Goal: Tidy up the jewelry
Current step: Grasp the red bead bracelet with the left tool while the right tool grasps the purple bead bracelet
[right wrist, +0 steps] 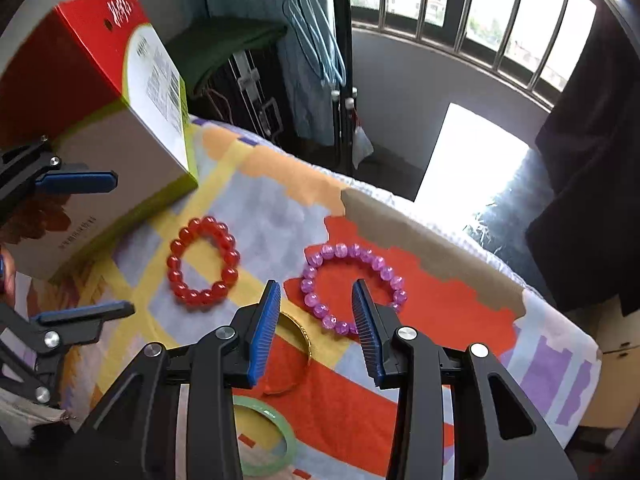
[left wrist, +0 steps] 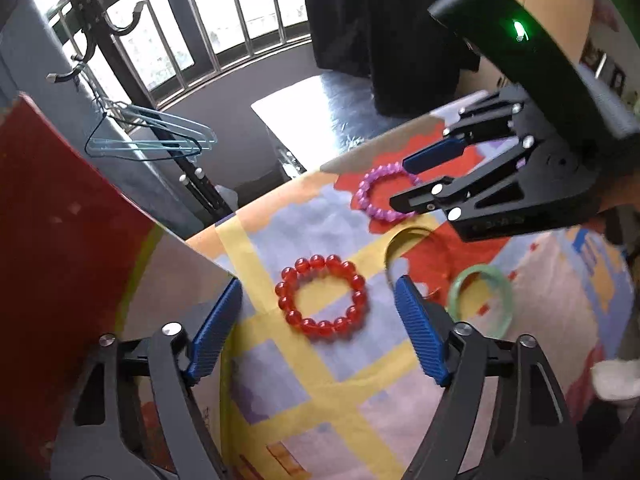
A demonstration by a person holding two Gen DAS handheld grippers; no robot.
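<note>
Both my grippers, left and right, spread and empty; red bead bracelet mid-frame between left fingers, purple bracelet ahead of right; light, floppy, slippery—pinch across one bead strand.

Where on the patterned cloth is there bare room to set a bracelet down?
Free: the cloth nearer the left claw than the red bead bracelet, and the strip between that bracelet and the box. Crowded: the purple bead bracelet, gold bangle and green bangle cluster by the right claw.
</note>
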